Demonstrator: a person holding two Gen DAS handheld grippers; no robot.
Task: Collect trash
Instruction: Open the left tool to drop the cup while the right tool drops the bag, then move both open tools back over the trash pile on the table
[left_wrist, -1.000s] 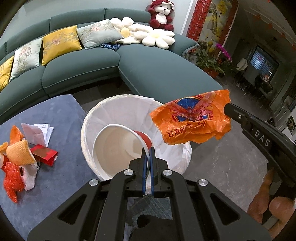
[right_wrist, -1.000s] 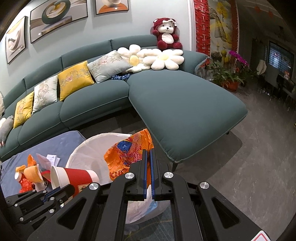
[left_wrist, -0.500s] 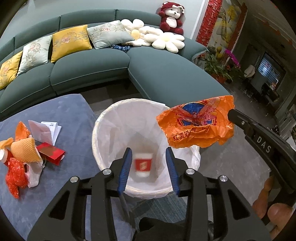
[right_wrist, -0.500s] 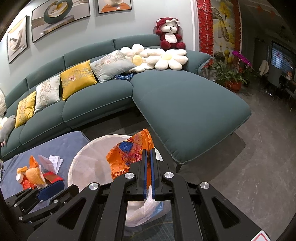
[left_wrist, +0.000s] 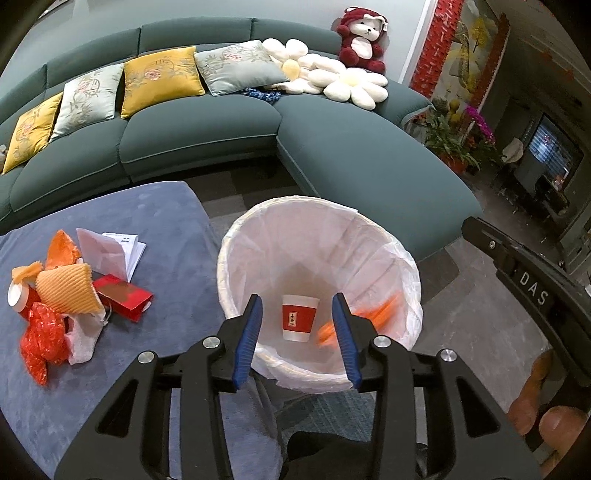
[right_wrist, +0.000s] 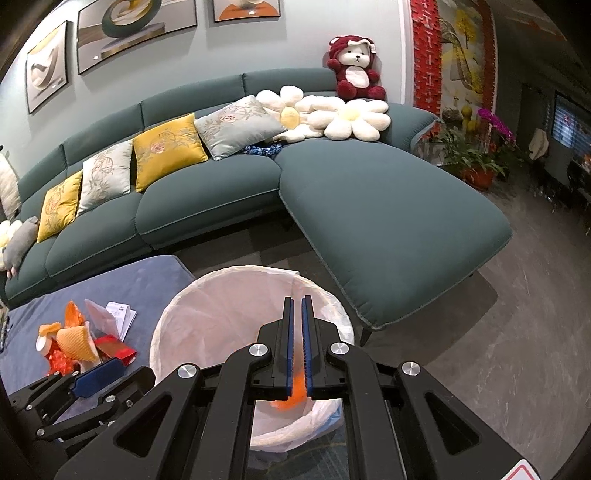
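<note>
A round bin with a white liner (left_wrist: 258, 236) stands beside a grey-blue ottoman (left_wrist: 159, 221); it also shows in the right wrist view (right_wrist: 177, 317). A red-and-white paper cup (left_wrist: 298, 322) lies inside it, and a blurred orange wrapper (left_wrist: 373, 317) is falling in beside it; the wrapper shows below the right jaws (right_wrist: 291, 397). My left gripper (left_wrist: 297, 314) is open and empty above the bin's near rim. My right gripper (right_wrist: 297, 306) hangs over the bin with its jaws slightly parted and nothing between them.
A pile of trash lies on the ottoman: orange foam netting (left_wrist: 66, 288), a red crumpled wrapper (left_wrist: 42, 339), a small red box (left_wrist: 123, 297) and white papers (left_wrist: 110, 247). A teal sectional sofa (left_wrist: 362, 166) curves behind the bin. Grey floor (right_wrist: 480, 332) lies to the right.
The left gripper opened and the cup dropped into the bin. The right gripper then let go of the orange wrapper, which is now falling into the bin.
</note>
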